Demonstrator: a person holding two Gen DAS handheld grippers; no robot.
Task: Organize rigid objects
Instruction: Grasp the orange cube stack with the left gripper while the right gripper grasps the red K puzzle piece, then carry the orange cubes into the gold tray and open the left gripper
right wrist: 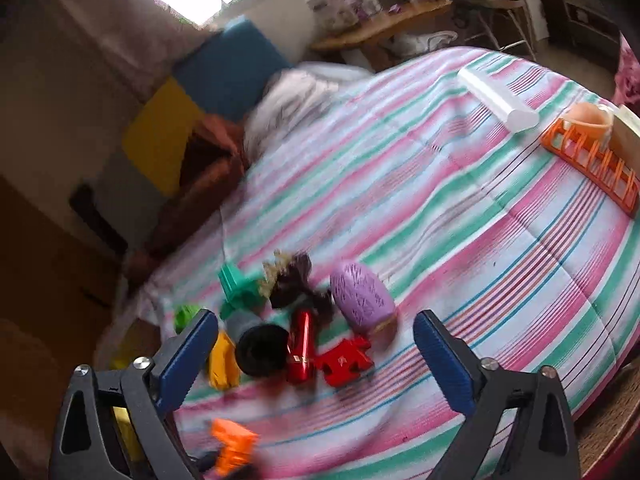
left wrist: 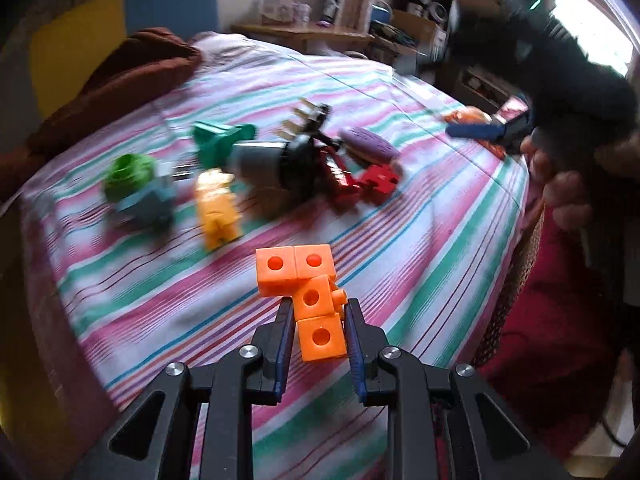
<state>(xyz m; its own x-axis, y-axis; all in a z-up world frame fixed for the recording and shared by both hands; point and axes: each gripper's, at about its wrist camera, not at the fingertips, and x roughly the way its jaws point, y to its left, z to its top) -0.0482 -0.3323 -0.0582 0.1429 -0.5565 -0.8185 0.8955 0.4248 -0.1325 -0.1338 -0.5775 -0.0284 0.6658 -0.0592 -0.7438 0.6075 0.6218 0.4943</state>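
My left gripper (left wrist: 318, 312) is shut on an orange piece of linked cubes with round holes (left wrist: 310, 292), held above the striped bedspread (left wrist: 420, 248). The piece also shows blurred in the right wrist view (right wrist: 234, 448). My right gripper (right wrist: 316, 332) is open and empty, above a pile of small objects: a purple oval (right wrist: 360, 298), a red block (right wrist: 344, 362), a red cylinder (right wrist: 300, 346), a black-and-grey cylinder (right wrist: 260, 348), a yellow piece (right wrist: 222, 364), a teal piece (right wrist: 238, 288) and a green piece (right wrist: 186, 314). In the left wrist view the right gripper (left wrist: 480, 130) sits at the far right.
An orange rack (right wrist: 592, 164) with a peach cup (right wrist: 590, 118) lies at the bed's right edge, with a white tube (right wrist: 496, 98) beside it. A brown blanket (left wrist: 116, 84) is bunched at the far left. A wooden shelf (left wrist: 300, 32) stands behind the bed.
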